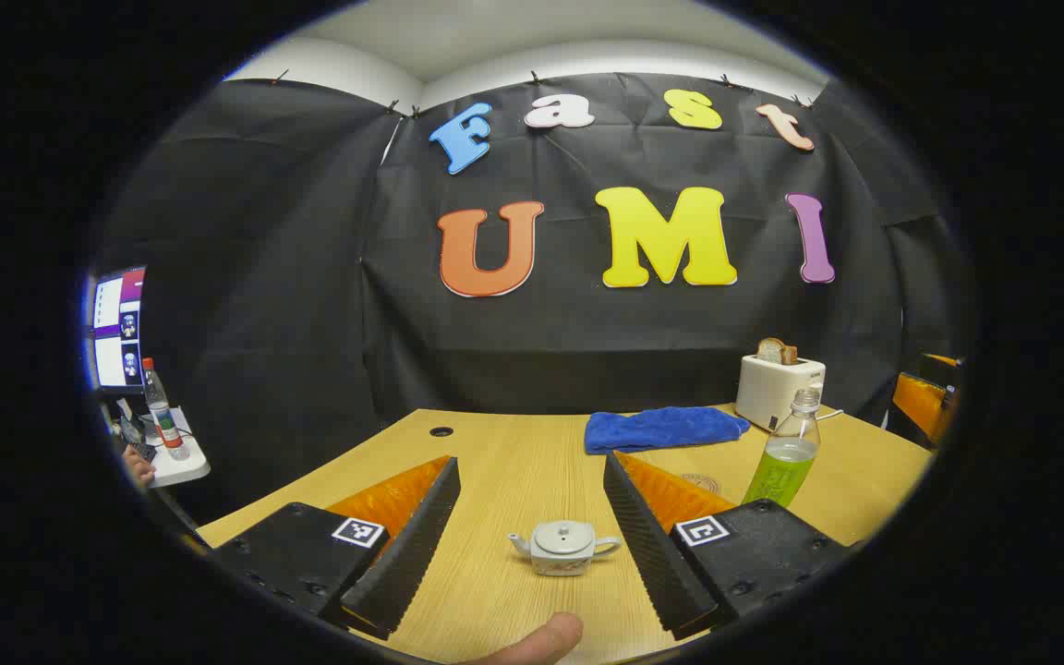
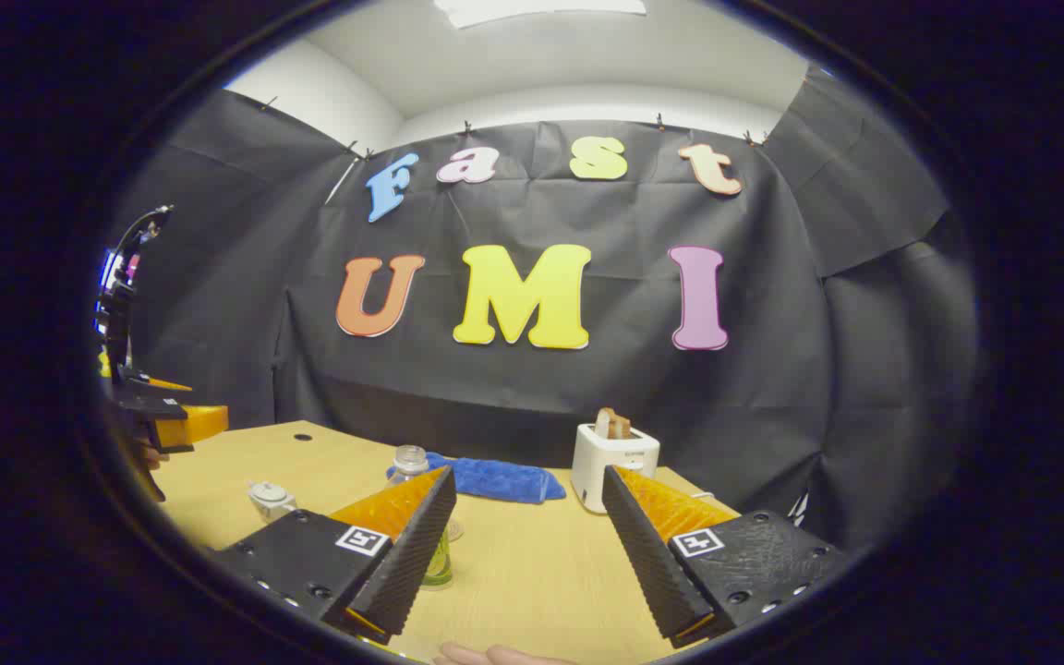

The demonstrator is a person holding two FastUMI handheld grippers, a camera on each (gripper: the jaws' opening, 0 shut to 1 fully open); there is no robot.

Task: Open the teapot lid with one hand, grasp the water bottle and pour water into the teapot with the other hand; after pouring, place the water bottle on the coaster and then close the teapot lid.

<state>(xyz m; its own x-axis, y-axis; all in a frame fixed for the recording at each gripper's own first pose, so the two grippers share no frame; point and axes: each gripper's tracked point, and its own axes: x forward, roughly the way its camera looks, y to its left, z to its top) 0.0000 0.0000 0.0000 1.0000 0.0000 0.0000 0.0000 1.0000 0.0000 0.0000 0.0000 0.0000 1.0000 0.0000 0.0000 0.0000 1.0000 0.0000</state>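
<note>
**Entry: lid-lifting approach, both tools empty**

- Teapot: small, pale, upright on the wooden table, lid seated with a knob on top. In the left gripper view it sits between the spread fingers, a little ahead of them, spout to that view's left, handle to its right.
- Left gripper: fingers wide apart, holding nothing, touching nothing.
- Water bottle: capless neck, green liquid in the lower part, standing on the table right of the teapot; a faint round mark beside it may be the coaster, but this cannot be told.
- Right gripper: fingers apart, empty; the water bottle stands behind its left finger, partly hidden.
- Bystanders: blue cloth and toaster at the table's far side, well clear.

Handling note (judgement): the step in hand appears to be taking the lid. Best done by lowering the left tool over the knob, centring it between the fingers, closing gently on the knob alone, then lifting straight up so the light pot does not drag or tip. The right tool should square onto the bottle's body below the shoulder before closing.
</note>
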